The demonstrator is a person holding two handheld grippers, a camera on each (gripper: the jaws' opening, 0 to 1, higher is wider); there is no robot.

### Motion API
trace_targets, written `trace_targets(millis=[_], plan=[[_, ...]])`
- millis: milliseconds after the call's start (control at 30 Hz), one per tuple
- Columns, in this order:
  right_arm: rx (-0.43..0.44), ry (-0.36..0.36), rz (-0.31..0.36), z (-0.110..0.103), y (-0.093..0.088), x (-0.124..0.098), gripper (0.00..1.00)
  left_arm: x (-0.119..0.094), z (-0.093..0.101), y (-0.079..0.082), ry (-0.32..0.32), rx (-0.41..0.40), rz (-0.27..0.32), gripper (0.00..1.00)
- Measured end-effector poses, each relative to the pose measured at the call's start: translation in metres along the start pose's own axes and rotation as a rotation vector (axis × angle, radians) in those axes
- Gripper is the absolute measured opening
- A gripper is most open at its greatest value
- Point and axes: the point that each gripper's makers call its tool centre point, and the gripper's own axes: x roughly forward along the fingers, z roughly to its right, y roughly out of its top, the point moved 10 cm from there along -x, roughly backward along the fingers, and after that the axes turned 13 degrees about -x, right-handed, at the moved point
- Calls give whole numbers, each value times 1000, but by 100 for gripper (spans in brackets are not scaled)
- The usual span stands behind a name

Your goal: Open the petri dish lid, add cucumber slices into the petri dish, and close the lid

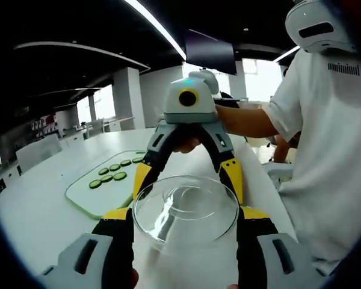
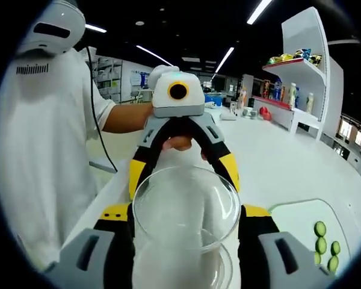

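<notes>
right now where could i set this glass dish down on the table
Bare white table lies beside the green board, on its side away from the claws. More bare tabletop stretches beyond the board in the right gripper view. The cucumber slices crowd the board itself.

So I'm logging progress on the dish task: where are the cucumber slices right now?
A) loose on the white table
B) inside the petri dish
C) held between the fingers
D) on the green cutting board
D: the cucumber slices lie in rows on the green cutting board, while the clear petri dish held between both grippers has none in it.

Showroom-type lab: long white counters (image 2: 289,156), product display shelf (image 2: 301,66), strip lights (image 1: 156,27).
</notes>
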Motion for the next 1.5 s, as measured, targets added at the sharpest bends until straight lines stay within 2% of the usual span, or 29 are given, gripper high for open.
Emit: trace_targets(millis=[100,500,767,1500], plan=[[-3,4,0,1,1,2,69,-6,-1,-4,18,0,-1,69],[-38,67,-10,8,5,34,69,-26,-2,-18,74,-18,-12,69],[-46,98,-26,9,4,48,69,-33,-4,-27,97,-33,-18,69],[-44,128,-55,9,0,60,69,-36,-7,-39,107,-57,-20,69]])
